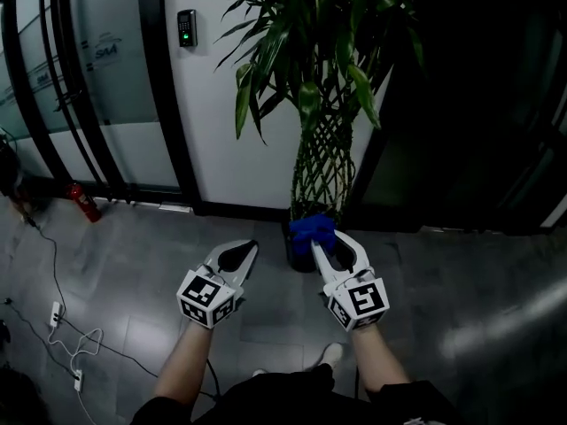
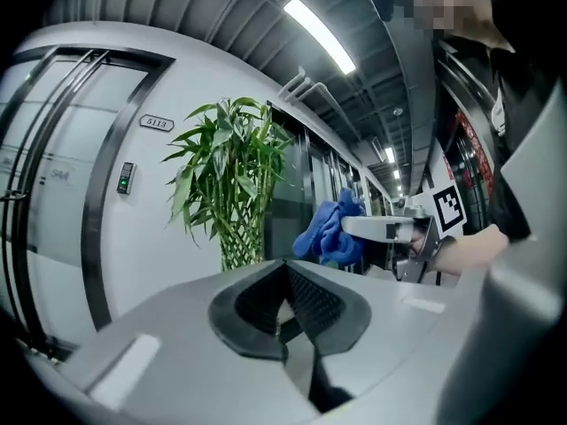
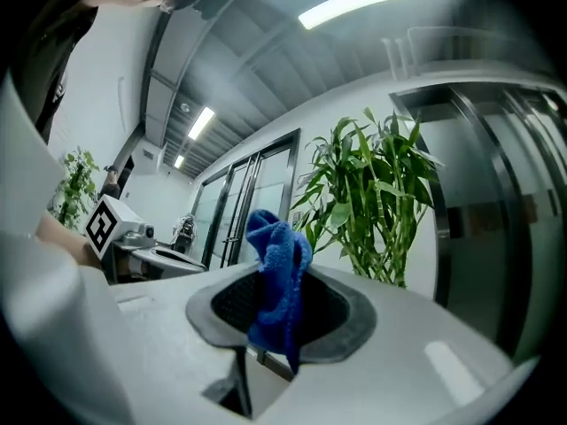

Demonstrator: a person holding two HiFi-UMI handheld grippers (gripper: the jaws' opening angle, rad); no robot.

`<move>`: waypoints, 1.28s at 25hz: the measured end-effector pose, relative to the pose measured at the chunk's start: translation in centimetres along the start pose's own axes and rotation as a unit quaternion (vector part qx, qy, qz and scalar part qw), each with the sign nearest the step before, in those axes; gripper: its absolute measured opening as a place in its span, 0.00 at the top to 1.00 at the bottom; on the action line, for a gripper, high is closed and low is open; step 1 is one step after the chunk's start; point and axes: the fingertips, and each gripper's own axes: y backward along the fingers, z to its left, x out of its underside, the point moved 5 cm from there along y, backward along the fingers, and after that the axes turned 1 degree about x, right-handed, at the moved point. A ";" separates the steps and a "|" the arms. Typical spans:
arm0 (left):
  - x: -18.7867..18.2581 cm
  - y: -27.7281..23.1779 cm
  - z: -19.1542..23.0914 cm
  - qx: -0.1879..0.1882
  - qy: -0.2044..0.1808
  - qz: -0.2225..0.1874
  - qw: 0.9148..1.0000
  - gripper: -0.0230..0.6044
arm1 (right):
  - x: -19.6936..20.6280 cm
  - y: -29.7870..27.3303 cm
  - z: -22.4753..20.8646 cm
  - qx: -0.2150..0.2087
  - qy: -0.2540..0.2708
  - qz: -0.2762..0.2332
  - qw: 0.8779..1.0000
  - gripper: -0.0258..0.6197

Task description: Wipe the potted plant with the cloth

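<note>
- My right gripper (image 1: pixel 332 244) pinches the blue cloth (image 1: pixel 312 229) tight and holds it just before the potted bamboo (image 1: pixel 323 149), ready for wiping
- My left gripper (image 1: pixel 246 250) hangs alongside, jaws together and empty, clear of the leaves

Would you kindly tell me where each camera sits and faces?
Head view: on the person's head, facing steeply down at the floor and potted plant; both forearms, left gripper and right gripper show.
Left gripper view: rides the left gripper, facing along its shut, empty jaws toward the plant.
Right gripper view: rides the right gripper, facing along jaws shut on the blue cloth.
Shared: all three show the plant and cloth; each gripper view shows the other gripper.
</note>
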 end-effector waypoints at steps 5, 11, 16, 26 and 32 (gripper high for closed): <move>-0.4 3.3 1.2 -0.031 0.031 -0.006 0.999 0.95 | -0.2 1.1 0.7 0.001 -0.047 -0.001 0.999 0.79; -2.3 4.5 0.8 -0.077 0.029 -0.029 0.996 0.95 | -0.8 4.6 -2.4 0.026 -0.071 -0.004 0.997 0.79; -2.5 4.0 0.8 -0.113 0.060 -0.050 0.991 0.95 | -0.6 7.5 -5.4 0.047 -0.081 -0.008 0.996 0.79; -1.6 -0.7 -4.1 -0.078 0.043 -0.061 0.994 0.95 | 1.2 10.7 -9.0 0.058 -0.115 -0.016 0.992 0.79; 0.0 -0.8 -4.6 -0.098 0.062 -0.052 0.992 0.95 | 1.6 11.4 -9.5 0.049 -0.119 -0.029 0.991 0.79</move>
